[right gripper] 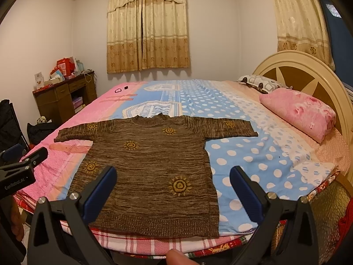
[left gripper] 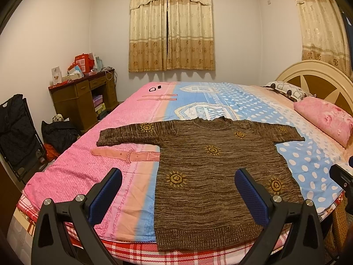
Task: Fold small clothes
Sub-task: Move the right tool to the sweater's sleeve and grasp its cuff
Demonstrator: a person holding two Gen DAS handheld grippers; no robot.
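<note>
A brown knit sweater (left gripper: 209, 172) with yellow sun motifs lies flat on the bed, face up, both short sleeves spread out, hem at the near edge. It also shows in the right wrist view (right gripper: 154, 172). My left gripper (left gripper: 178, 176) is open and empty, held above the near edge over the sweater's left side. My right gripper (right gripper: 173, 174) is open and empty, held above the sweater's lower right part. The left gripper's body shows at the left edge of the right wrist view (right gripper: 19, 167).
The bed (left gripper: 72, 167) has a pink and blue patterned cover. A pink pillow (left gripper: 326, 121) and a round headboard (left gripper: 317, 79) are at the right. A brown desk (left gripper: 83, 97) with clutter and dark bags (left gripper: 19, 132) stand left of the bed.
</note>
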